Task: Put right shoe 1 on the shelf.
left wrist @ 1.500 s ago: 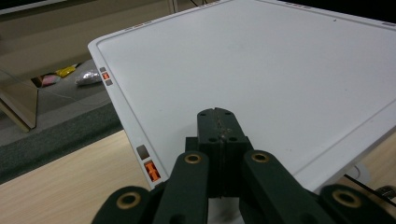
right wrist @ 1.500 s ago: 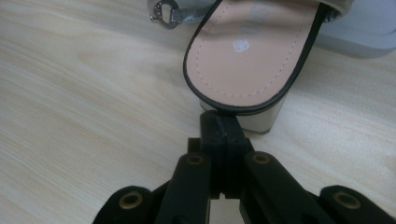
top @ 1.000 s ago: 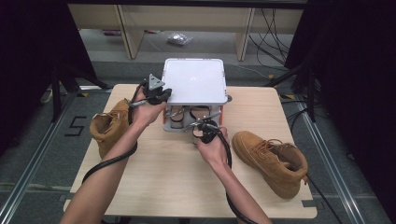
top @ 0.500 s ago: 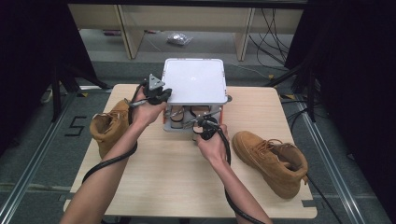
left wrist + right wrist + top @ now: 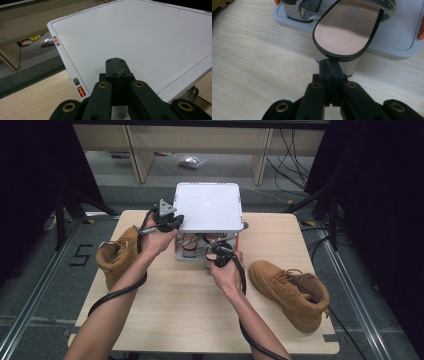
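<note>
A white two-level shoe rack (image 5: 207,207) stands at the table's far middle. Its flat top (image 5: 140,35) is bare. On its lower tray (image 5: 387,42) sits a sandal (image 5: 347,30) with a pink insole, black rim and block heel, the heel jutting over the tray's front edge. A second strapped sandal (image 5: 304,10) lies beside it. My left gripper (image 5: 172,220) (image 5: 116,62) is shut and empty over the top's left edge. My right gripper (image 5: 215,251) (image 5: 329,65) is shut and empty, its tips right at the sandal's heel; I cannot tell whether they touch it.
One tan boot (image 5: 117,252) stands at the left edge of the wooden table (image 5: 190,310), another tan boot (image 5: 290,290) lies at the right. Cables trail from both grippers along the person's forearms. Beyond the table are a grey floor and wooden shelf legs.
My right hand has shifted very slightly in front of the rack. The left hand has kept still, and both pairs of jaws stay shut.
</note>
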